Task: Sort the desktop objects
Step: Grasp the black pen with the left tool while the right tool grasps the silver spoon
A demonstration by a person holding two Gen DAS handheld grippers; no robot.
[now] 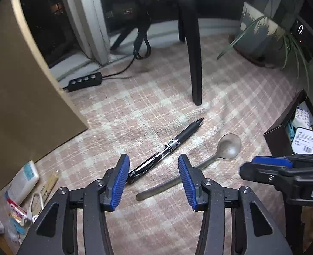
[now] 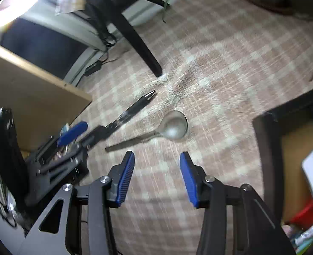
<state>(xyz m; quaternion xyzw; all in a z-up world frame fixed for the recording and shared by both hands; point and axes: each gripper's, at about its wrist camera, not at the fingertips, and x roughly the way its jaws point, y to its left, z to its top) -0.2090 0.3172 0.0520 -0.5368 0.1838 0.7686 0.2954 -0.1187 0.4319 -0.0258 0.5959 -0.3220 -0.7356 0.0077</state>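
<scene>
A black pen (image 1: 167, 147) lies slanted on the pink checked carpet (image 1: 148, 110), its rear end between the fingertips of my open, empty left gripper (image 1: 153, 165). A metal spoon (image 1: 201, 162) lies just right of the pen, bowl pointing away. In the right wrist view the pen (image 2: 135, 106) and the spoon (image 2: 167, 128) lie ahead of my open, empty right gripper (image 2: 157, 159), which is above the carpet near the spoon's handle. The left gripper (image 2: 75, 133) shows at the left of that view, over the pen's rear end. The right gripper (image 1: 269, 165) enters the left wrist view from the right.
A brown cardboard box (image 1: 18, 97) stands at the left, with small items (image 1: 22, 182) beside it. A dark box (image 1: 284, 133) holding packets sits at the right, also in the right wrist view (image 2: 269, 148). A black furniture leg (image 1: 195, 63), a power strip (image 1: 85, 81) and a plant (image 1: 284, 36) lie beyond.
</scene>
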